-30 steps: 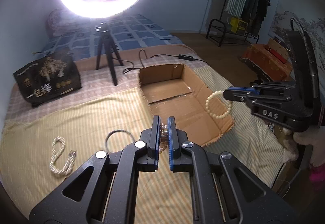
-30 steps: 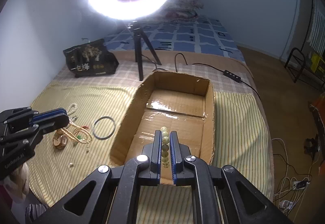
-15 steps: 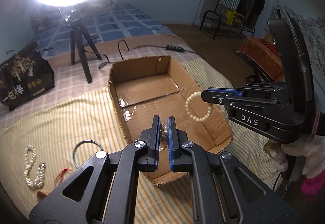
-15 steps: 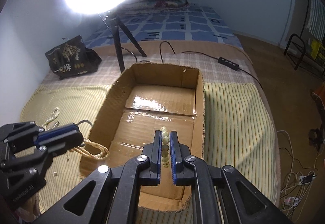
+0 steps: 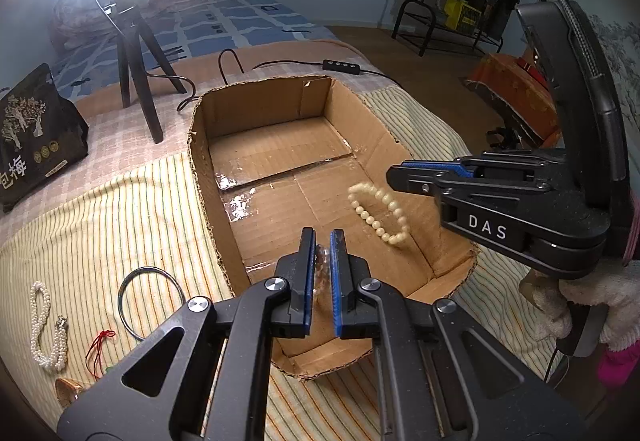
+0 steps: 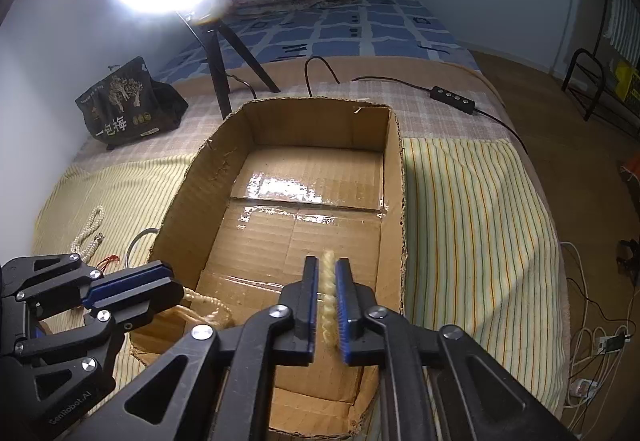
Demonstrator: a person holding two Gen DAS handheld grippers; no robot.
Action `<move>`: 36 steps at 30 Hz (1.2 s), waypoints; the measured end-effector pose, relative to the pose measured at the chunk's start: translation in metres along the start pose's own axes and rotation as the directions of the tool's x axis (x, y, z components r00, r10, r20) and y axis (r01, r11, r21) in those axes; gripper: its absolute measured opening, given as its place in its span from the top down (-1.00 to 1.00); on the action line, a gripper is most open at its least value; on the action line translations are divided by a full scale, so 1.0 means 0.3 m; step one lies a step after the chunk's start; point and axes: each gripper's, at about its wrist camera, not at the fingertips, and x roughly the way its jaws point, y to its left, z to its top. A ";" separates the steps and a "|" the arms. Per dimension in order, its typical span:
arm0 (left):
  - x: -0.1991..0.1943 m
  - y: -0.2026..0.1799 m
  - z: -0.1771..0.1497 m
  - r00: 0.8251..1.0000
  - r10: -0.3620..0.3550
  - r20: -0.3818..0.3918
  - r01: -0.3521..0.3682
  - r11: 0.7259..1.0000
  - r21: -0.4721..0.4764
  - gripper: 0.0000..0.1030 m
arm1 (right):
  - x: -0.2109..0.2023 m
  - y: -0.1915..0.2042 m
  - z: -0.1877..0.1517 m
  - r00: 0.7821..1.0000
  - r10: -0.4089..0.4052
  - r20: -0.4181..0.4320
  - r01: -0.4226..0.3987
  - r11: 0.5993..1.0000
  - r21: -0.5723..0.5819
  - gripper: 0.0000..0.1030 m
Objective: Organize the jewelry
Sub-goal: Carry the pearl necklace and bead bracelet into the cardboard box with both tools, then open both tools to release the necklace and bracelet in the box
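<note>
Both tongs hover over an open cardboard box (image 5: 384, 145) on a bed. The left tongs (image 5: 322, 241) are clenched on a beaded bracelet (image 5: 320, 273). The right tongs (image 6: 329, 267) have just been opening; a cream bead bracelet (image 5: 378, 213) drops loose below their tips, blurred, inside the box.

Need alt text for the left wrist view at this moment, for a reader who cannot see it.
Over an open cardboard box on a striped cloth, the left gripper is shut on a small beaded bracelet, while the right gripper reaches in from the right, a cream bead bracelet just below its tip. A metal ring and pearl strand lie left of the box.
</note>
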 end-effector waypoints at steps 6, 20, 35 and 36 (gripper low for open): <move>-0.012 0.004 -0.005 1.000 0.004 -0.001 -0.004 1.000 0.001 0.91 | -0.018 0.011 0.002 1.000 -0.004 0.013 0.004 1.000 -0.002 0.48; -0.167 0.042 -0.024 0.998 0.037 0.045 -0.036 0.999 -0.019 0.91 | -0.153 0.068 -0.013 0.998 -0.011 0.059 0.011 1.000 -0.005 0.15; -0.360 0.087 -0.055 0.991 0.081 0.104 -0.076 0.996 -0.047 0.71 | -0.301 0.157 -0.048 0.993 -0.023 0.114 0.025 1.000 -0.018 -0.47; -0.372 0.091 -0.059 0.991 0.082 0.111 -0.077 0.996 -0.048 0.54 | -0.308 0.161 -0.052 0.993 -0.020 0.116 0.022 1.000 -0.016 -0.49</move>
